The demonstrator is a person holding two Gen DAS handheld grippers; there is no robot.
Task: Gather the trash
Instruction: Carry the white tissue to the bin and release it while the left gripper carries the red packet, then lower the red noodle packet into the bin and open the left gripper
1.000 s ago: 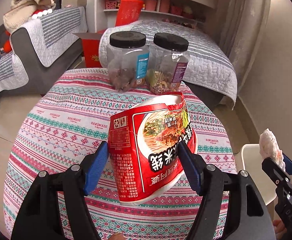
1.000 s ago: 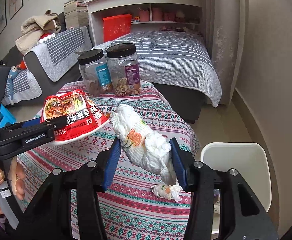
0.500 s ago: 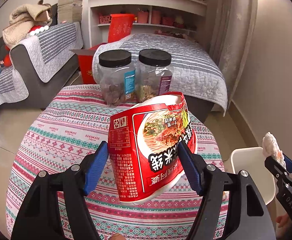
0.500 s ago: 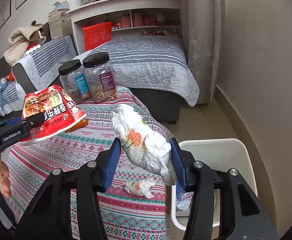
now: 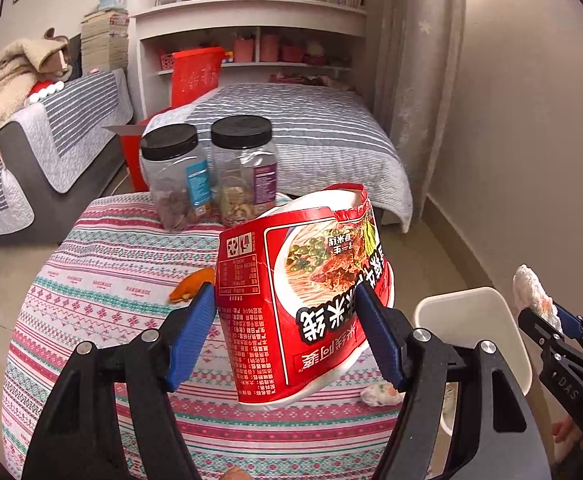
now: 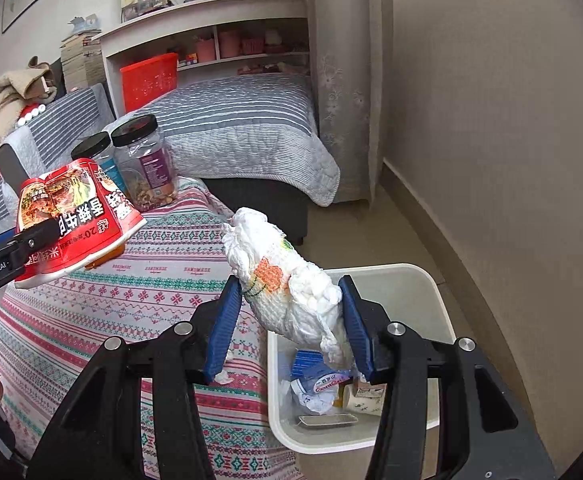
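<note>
My left gripper [image 5: 287,328] is shut on a crushed red instant-noodle cup [image 5: 303,288], held in the air above the patterned round table [image 5: 103,264]. In the right wrist view that noodle cup [image 6: 75,216] hangs at the left. My right gripper [image 6: 289,316] is shut on a crumpled white paper towel [image 6: 287,280] with orange print, over the near rim of the white trash bin [image 6: 431,312]. The bin holds several pieces of rubbish. In the left wrist view the paper towel [image 5: 531,292] and the trash bin [image 5: 471,320] show at the right.
Two black-lidded plastic jars [image 5: 211,172] stand at the table's far edge. An orange peel [image 5: 191,284] and a small crumpled tissue [image 5: 379,394] lie on the cloth. Behind are a striped bed [image 5: 291,128], a sofa [image 5: 39,148] and a shelf [image 5: 251,40]. A wall [image 6: 511,140] flanks the bin.
Both grippers have swung to the right with their loads. The bin has come fully under the right gripper, and the jars have slid left and farther off.
</note>
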